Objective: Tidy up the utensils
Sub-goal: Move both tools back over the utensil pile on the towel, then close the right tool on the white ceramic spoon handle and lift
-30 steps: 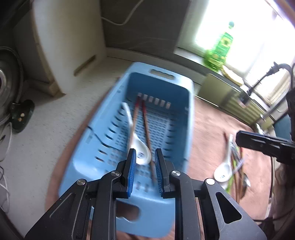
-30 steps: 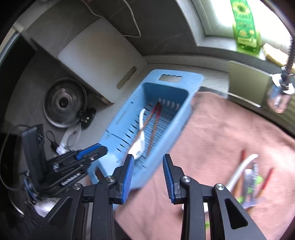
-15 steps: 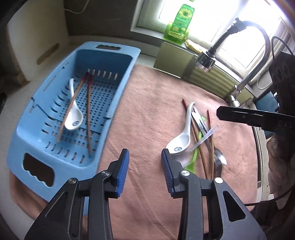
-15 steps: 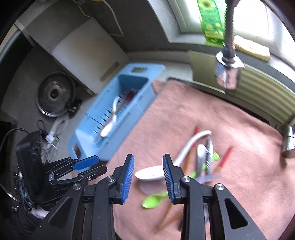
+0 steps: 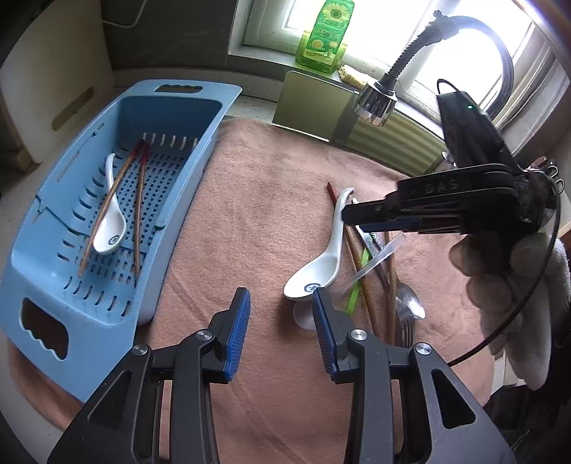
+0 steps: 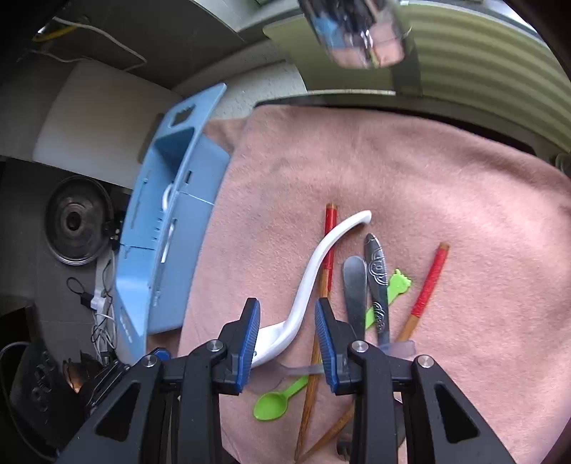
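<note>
A blue slotted basket sits at the left on a pink towel; a white spoon and two chopsticks lie in it. On the towel's right lies a pile: a white ceramic spoon, chopsticks, a green spoon, a clear spoon, metal cutlery. My left gripper hangs open just left of that spoon's bowl, with nothing between its pads. My right gripper is open low over the pile, and the white spoon's handle runs between its fingertips untouched. A hand holds the right gripper above the spoon's handle.
A faucet head hangs over the towel's far side, in front of a green ribbed mat. A green bottle stands on the sill. A white board leans behind the basket. Left of it are a round black disc and cables.
My left gripper swung right from over the basket to the towel beside the pile, and its jaws widened. My right gripper dropped and moved over the pile, now astride the white spoon's handle.
</note>
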A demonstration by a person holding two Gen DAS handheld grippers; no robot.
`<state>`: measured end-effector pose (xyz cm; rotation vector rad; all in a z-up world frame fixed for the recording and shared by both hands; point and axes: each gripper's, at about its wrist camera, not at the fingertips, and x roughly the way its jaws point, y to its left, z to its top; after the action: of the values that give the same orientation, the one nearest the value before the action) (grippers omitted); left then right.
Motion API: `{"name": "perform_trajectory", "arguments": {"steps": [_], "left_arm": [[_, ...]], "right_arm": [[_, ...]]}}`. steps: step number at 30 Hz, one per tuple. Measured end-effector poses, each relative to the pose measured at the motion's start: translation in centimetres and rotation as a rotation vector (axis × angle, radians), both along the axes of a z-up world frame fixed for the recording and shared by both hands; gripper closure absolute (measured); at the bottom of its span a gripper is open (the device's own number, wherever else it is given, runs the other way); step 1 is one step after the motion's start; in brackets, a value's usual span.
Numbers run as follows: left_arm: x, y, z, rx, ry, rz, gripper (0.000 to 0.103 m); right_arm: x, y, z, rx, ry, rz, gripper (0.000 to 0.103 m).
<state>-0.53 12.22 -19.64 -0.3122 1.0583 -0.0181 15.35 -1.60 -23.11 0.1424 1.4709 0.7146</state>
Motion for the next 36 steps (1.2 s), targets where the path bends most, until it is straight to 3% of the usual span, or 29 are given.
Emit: {"name": "perform_trajectory", "arguments": {"steps": [11, 12, 14, 15, 30, 36], "left_arm": [[0.2, 0.0, -1.1, -0.033, 0.03, -0.037, 0.068], [0.4, 0.0, -1.4, -0.056, 0.043, -0.05, 0.067], [0.7, 0.0, -2.3, -0.109, 0.079, -0.07, 0.051], [0.9, 0.0, -2.6, -0.117, 0.091, -0.075, 0.049], [3.8, -1.5, -4.9, -0.175, 0.138, -0.128, 0.052], [4.3, -2.0, -4.9, -0.167, 0.132, -0.135, 0.064]], "right_arm": [[0.4, 2.2, -1.2, -0.088, -0.022, 0.014, 0.074], [0.4, 2.3, -1.2, -0.092, -0.025, 0.015, 0.074], [0.4, 2.4, -1.3, -0.104, -0.038, 0.019, 0.074], [0.4, 2.4, -1.3, -0.107, -0.043, 0.017, 0.074], [0.4, 1.3, -2.0, -0.081, -0.07, -0.007, 0.09], [0.1, 0.4, -2.1, -0.023, -0.07, -0.025, 0.091]]}}
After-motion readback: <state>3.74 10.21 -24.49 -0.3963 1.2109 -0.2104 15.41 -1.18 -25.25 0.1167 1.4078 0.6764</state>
